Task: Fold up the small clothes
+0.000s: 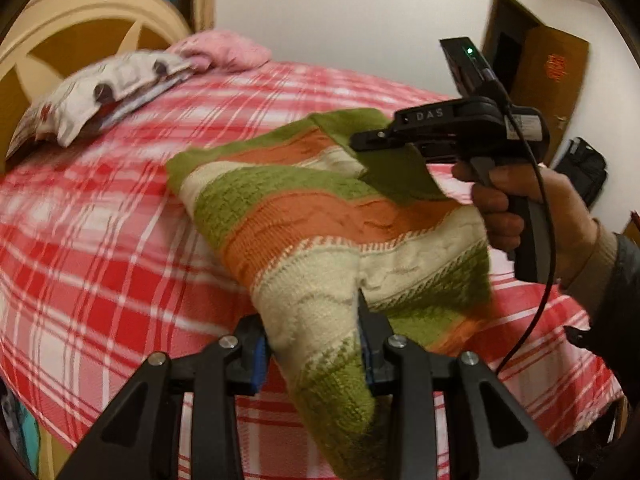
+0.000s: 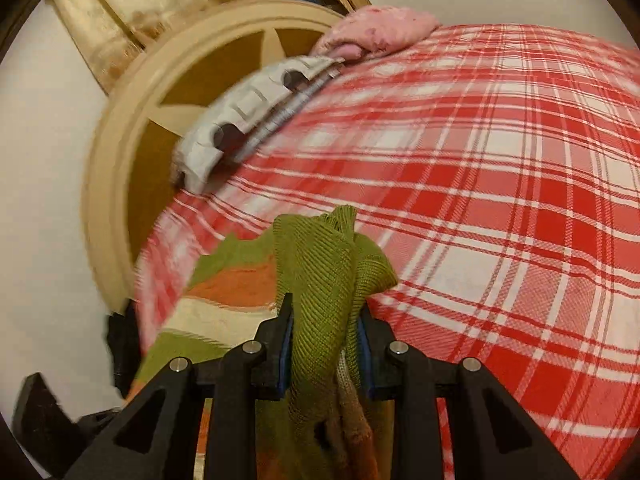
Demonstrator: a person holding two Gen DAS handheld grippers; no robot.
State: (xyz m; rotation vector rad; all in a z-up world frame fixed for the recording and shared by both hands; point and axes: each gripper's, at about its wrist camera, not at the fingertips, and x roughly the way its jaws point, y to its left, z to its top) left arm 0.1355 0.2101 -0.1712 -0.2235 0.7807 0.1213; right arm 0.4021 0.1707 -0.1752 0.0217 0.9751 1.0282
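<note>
a small knitted garment striped in green, orange and cream (image 1: 320,216) is held up above the bed covered in a red and white plaid sheet (image 1: 100,240), stretched between the two grippers. the left gripper (image 1: 312,344) has its jaws closed on a cream and green part of the knit at the near end, the fabric bunched between the blue-lined pads (image 1: 259,364) and hanging down below them. the right gripper (image 1: 366,142), seen from the left wrist view as a black pistol-shaped tool held in the person's right hand (image 1: 520,208), pinches the green ribbed edge at the far end of the garment. from the right wrist view, the right gripper (image 2: 324,320) has its jaws pressed in on a thick fold of green ribbed knit (image 2: 320,264), which sticks up past the fingertips and also trails down under them; the orange and cream stripes show to the left. a black cable (image 1: 544,220) runs down from the right tool past the wrist. at the head of the bed lie a white pillow printed with dark round shapes (image 1: 104,92) and a pink fuzzy bundle (image 1: 224,50), against a rounded cream and tan headboard (image 1: 60,40). a brown wooden door (image 1: 548,76) stands in the white wall beyond
</note>
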